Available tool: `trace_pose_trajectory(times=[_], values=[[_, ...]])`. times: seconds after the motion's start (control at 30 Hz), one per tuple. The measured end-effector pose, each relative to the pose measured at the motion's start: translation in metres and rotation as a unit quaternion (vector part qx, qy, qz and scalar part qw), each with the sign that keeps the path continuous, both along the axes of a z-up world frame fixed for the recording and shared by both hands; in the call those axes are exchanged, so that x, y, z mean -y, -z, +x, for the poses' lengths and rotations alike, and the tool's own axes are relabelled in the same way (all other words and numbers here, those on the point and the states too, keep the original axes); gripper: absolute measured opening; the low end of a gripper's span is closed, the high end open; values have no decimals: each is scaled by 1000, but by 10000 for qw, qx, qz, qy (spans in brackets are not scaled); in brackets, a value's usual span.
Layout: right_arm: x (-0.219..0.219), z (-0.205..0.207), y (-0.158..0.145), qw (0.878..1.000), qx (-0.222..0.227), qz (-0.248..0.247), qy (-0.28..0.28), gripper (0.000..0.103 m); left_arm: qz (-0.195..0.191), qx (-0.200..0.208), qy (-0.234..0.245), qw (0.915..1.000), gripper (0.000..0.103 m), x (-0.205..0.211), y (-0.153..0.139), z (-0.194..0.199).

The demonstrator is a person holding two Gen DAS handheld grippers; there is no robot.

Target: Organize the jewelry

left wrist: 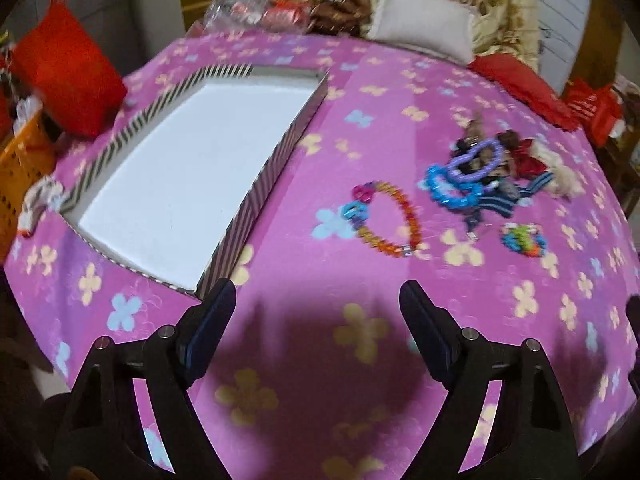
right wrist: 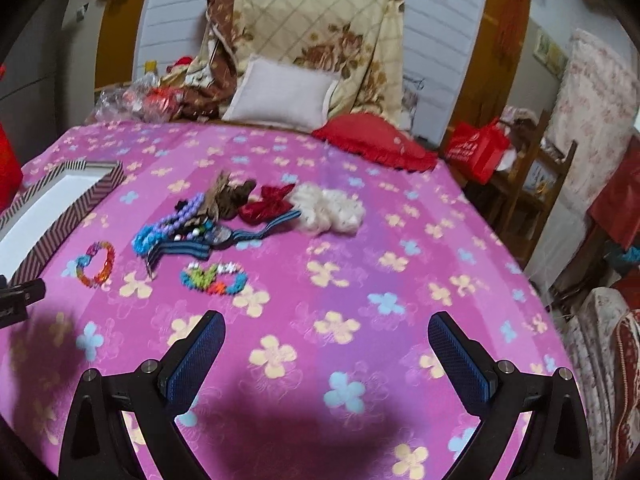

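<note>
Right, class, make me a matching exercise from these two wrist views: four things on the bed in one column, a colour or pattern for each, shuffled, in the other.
Things:
1. box
2. bow
3. pillow
4. bedspread

Descriptions:
A. dark red
B. pink with flowers
C. striped sides, white inside
D. plain white

Pairs: 1-C, 2-A, 3-D, 4-B

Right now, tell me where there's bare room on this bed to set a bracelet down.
Free: the white inside of the striped box, which holds nothing, and the bedspread right of the white fluffy scrunchie, out to the red cushion. Crowded: the pile of purple and blue bead strands, the orange bead bracelet beside the box, and the multicolour bracelet.
</note>
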State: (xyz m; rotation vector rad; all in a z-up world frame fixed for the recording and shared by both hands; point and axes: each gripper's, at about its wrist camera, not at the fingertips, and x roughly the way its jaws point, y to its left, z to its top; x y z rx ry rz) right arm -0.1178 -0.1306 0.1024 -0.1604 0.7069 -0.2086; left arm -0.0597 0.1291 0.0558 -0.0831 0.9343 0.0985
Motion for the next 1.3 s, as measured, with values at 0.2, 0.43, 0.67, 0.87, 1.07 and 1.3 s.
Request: trace_pose_trajectory(times=[0.2, 0.43, 0.67, 0.87, 1.07, 1.3], values=[[6, -5, -7, 9980, -115, 620, -48, 100, 123, 402, 163, 9990, 85, 7, -27, -26], [-1, -15, -15, 9973, -42, 733, -61, 100, 154, 603, 193, 9979, 85, 4, -48, -37], [-1, -24, -30, 9959, 160, 893, -10, 100, 30, 714, 54, 9974, 85, -7, -59, -54], [2, -28, -36, 9926, 195, 1201, 23, 100, 5, 827, 12, 9966, 85, -13, -66, -64], [14, -25, -34, 9891, 179, 1458, 137, 100, 60, 719, -95, 9973, 85, -23, -60, -60], [25, -12, -10, 9823, -161, 1865, -88, 100, -13, 411, -296, 9987, 85, -44, -38, -43]])
